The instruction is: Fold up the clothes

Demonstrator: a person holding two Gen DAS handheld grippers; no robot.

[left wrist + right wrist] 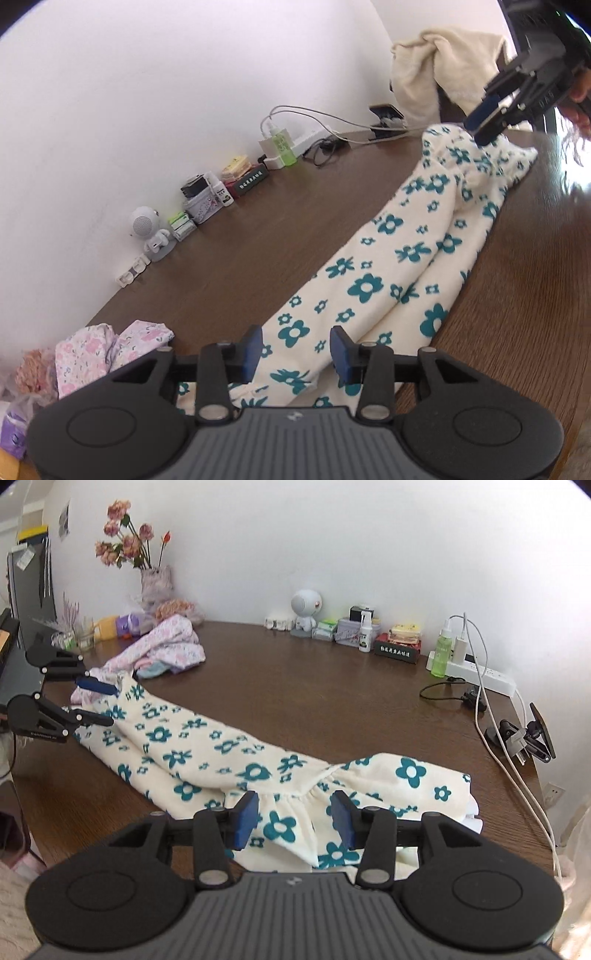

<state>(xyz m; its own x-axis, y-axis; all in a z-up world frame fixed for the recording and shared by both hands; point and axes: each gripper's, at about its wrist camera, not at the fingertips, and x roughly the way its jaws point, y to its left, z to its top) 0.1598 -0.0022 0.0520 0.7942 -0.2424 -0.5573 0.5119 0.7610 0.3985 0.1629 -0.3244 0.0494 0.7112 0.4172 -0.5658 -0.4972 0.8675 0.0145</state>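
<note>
Cream trousers with teal flowers point(369, 280) lie folded lengthwise across the brown table point(229, 266). In the left wrist view my left gripper point(297, 350) hovers over the leg end, jaws apart, with the cloth lying loose beneath its blue pads. In the right wrist view my right gripper point(295, 818) stands open over the gathered waistband of the trousers point(229, 749), not pressing it. Each gripper shows in the other's view: the right gripper point(482, 129) just above the far end of the cloth, the left gripper point(110, 706) spread at the cuffs.
A pile of pink floral clothes point(166, 642) lies at the table's far left corner, near a vase of flowers point(155, 579). Along the wall stand a white robot figure point(306, 609), boxes, a green bottle point(441, 653) and a power strip point(480, 675) with cables. A cream fleece point(443, 74) hangs behind.
</note>
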